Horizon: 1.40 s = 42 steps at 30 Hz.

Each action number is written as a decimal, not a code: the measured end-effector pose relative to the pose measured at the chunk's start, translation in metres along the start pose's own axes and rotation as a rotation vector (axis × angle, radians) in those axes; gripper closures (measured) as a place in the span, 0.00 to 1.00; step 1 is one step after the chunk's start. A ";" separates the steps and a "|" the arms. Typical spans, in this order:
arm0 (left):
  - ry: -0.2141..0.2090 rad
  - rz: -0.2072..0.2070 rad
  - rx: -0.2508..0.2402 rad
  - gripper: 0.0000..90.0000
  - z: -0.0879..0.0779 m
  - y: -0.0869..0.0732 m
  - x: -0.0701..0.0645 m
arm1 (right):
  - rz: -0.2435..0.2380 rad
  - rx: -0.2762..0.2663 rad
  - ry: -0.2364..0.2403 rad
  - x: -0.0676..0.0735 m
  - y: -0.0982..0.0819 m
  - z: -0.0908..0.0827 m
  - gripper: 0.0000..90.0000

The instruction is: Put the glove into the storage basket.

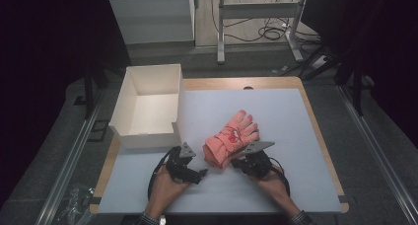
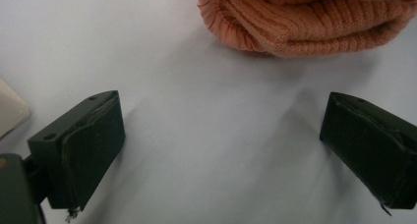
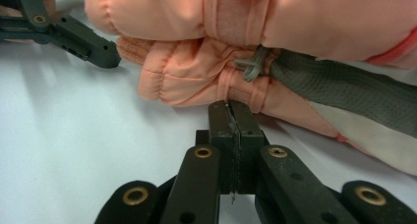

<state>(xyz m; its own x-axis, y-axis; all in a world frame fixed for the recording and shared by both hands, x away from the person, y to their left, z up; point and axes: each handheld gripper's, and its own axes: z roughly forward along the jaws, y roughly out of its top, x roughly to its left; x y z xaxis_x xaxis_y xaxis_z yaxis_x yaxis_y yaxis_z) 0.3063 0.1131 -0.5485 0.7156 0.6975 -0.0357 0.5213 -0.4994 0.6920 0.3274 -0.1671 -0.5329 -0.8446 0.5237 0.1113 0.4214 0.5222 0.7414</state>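
Resting low over the white mat, with the left gripper spread wide: jaws well apart in the left gripper view, bare mat between them, nothing held. Ahead of those jaws and a little toward the right one, close but apart, the ribbed knit cuff of the pink gloves, lying flat on the mat. Off to the left jaw's outer side, a pale corner of the white box; from the high view, an open cardboard box standing beyond and outward of the left gripper, near it, at the table's left edge.

Pressed up against the stacked gloves from the other side, the right gripper: jaws drawn fully together in the right gripper view, pads meeting face to face, tips at the lower glove's cuff edge. Cannot tell whether any fabric is pinched between them or the tips merely touch it. Just past the tips, a grey cord loop and a dark grey palm panel running off to the right. Farther off, up and left of the closed jaws, the left gripper's dark linkage, just beside the gloves' cuff end.

Gripped from behind by a hand each, left hand and right hand, forearms leading back toward the near table edge.
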 end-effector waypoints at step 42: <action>-0.056 -0.010 0.041 0.00 -0.005 0.010 -0.002 | 0.146 0.014 -0.410 -0.060 -0.059 -0.080 0.22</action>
<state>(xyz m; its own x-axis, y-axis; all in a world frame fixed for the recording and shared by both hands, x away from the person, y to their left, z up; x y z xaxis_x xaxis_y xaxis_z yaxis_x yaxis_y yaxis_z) 0.3082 0.1090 -0.5379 0.7347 0.6732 -0.0832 0.5461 -0.5143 0.6612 0.3262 -0.2834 -0.5305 -0.5759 0.8153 -0.0599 0.5333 0.4302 0.7284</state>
